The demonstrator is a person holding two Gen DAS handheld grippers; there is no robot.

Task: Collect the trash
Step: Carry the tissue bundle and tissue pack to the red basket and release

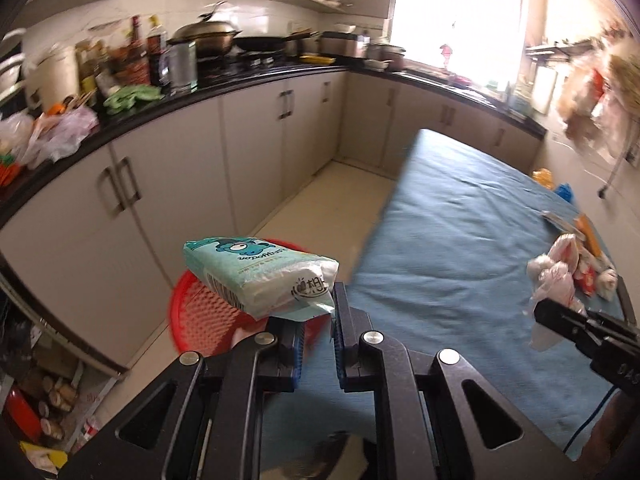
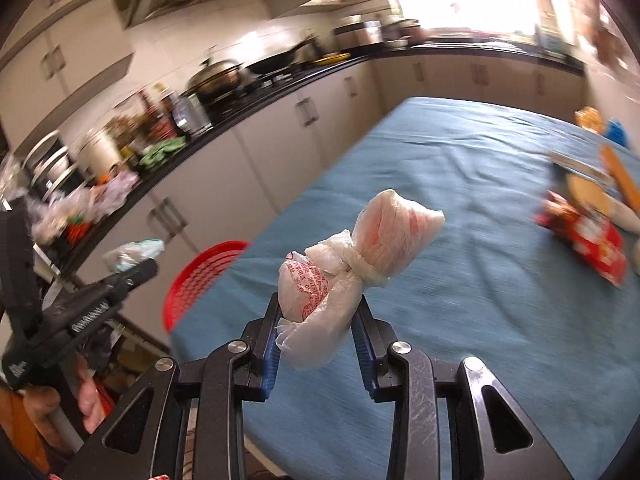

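A wok (image 1: 208,38) and pan (image 1: 260,43) sit on the stove (image 1: 244,62). Bottles (image 1: 138,54) crowd the black counter (image 1: 240,80) above pale cabinets (image 1: 256,128). A window (image 1: 460,16) glares.

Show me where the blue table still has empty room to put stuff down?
The blue tablecloth lies bare across its middle and far end, from the edge nearest the cabinets over to the wrappers. The table's right edge is crowded with a red packet and other wrappers. The black counter is packed with pots, bottles and bags.
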